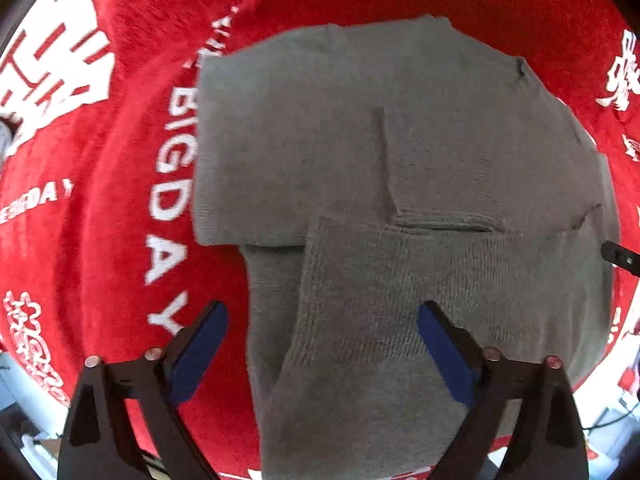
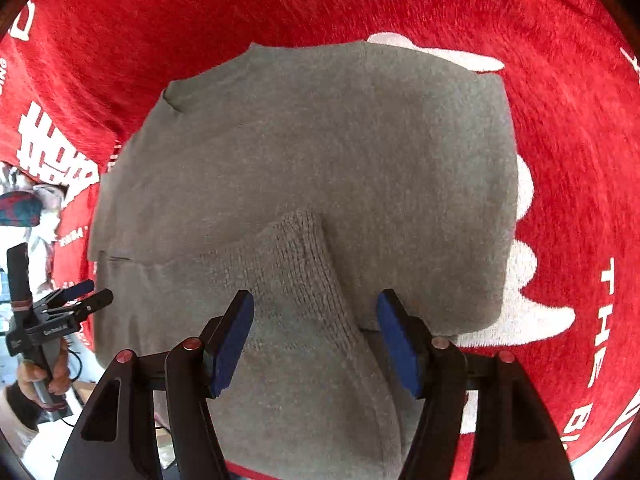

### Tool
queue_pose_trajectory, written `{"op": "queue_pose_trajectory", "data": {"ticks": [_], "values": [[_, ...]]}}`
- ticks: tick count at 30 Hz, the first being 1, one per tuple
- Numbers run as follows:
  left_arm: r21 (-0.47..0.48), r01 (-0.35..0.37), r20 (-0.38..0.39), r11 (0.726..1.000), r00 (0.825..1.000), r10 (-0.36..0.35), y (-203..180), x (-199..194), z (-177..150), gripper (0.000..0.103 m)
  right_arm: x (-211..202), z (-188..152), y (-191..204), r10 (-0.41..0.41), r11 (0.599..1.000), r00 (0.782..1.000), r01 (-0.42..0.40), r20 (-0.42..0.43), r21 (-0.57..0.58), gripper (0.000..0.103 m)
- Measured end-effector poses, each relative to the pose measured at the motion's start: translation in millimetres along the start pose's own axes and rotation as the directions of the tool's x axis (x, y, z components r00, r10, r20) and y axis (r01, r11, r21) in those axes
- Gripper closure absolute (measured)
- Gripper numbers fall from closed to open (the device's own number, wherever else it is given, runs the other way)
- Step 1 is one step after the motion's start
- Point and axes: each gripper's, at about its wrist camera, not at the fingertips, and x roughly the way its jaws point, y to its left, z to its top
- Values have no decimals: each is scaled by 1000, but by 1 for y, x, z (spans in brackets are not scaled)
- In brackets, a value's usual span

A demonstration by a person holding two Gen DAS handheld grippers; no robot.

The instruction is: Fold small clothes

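Grey knit sweater (image 1: 400, 160), partly folded, flat on a red cloth (image 1: 120, 120) with white lettering. Both sleeves laid across the body. Above it, left gripper (image 1: 322, 346), 2 blue pads wide apart, empty, astride the near sleeve edge. Likewise right gripper (image 2: 316, 338): wide, gripping nothing, over the ribbed cuff (image 2: 300, 248).
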Motion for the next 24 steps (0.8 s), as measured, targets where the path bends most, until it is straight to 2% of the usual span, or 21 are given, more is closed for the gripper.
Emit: {"op": "queue_pose_trajectory", "data": {"ticks": [1, 3, 4, 5, 7, 11, 13, 18, 24], "values": [[19, 17, -13, 1000, 1000, -17, -1, 2, 1, 35, 0, -1, 2, -20, 1000, 1000, 20, 3, -2, 37], [55, 17, -7, 998, 1000, -17, -5, 2, 1, 54, 0, -3, 7, -55, 998, 998, 55, 7, -9, 63], [75, 21, 0, 997, 1000, -21, -7, 1, 1, 71, -1, -4, 10, -69, 997, 998, 69, 5, -17, 96], [95, 19, 6, 995, 1000, -19, -8, -2, 1, 81, -2, -5, 13, -70, 997, 998, 70, 2, -19, 96], [102, 48, 17, 994, 999, -50, -3, -10, 1, 90, -10, -10, 23, -65, 997, 998, 65, 11, -47, 97], [63, 141, 53, 988, 988, -144, 15, -40, -1, 95, -40, -21, 41, -43, 994, 998, 48, 45, -95, 97], [68, 175, 76, 982, 981, -180, 19, -58, -3, 95, -56, -22, 45, -28, 994, 997, 34, 65, -103, 97], [123, 178, 121, 976, 974, -193, 11, -89, -2, 95, -78, -15, 47, -28, 996, 994, 37, 109, -86, 96], [141, 167, 235, 976, 952, -197, -1, -119, 40, 95, -108, 29, 56, -45, 993, 973, 69, 228, -97, 97]]}}
